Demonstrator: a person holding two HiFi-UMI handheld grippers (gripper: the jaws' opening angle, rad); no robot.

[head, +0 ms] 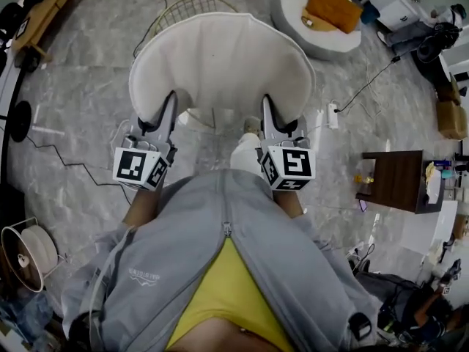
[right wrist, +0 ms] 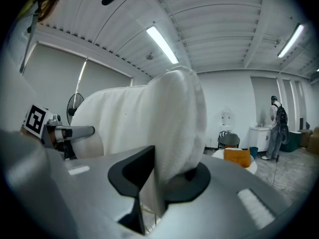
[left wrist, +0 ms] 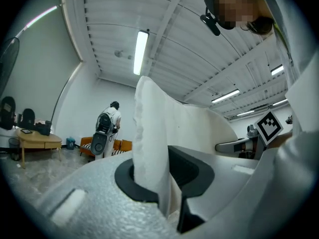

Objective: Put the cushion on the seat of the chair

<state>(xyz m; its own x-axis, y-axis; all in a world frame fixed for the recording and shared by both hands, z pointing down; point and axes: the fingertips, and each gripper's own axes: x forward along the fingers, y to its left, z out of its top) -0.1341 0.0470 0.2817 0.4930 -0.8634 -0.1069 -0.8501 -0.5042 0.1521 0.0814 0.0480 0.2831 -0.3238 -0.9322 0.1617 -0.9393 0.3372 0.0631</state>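
So the person has the white cushion (head: 223, 68) pinched from both sides. The left tool (head: 170, 112) is clamped on the near-left edge, and the left gripper view shows the fabric squeezed tight between its dark pads. The right tool (head: 267, 112) is doing the same on the near-right edge, with a thick fold of cushion bunched up in its jaws. Neither tool has any gap left around the fabric.

The cushion is out in front of the person's grey jacket (head: 220, 255), held up off the marble floor (head: 88, 72), with its broad face turned up toward the head camera. Just past its far edge a bit of a gold wire-frame chair (head: 192, 6) pokes out. The cushion hides most of it, so it's hard to say from here whether it touches the chair at all.

Off to the upper right there's a round white seat (head: 293, 20) with an orange pillow (head: 333, 6) on it, well apart from the action. In the left gripper view another person (left wrist: 110, 123) stands way back in the room.
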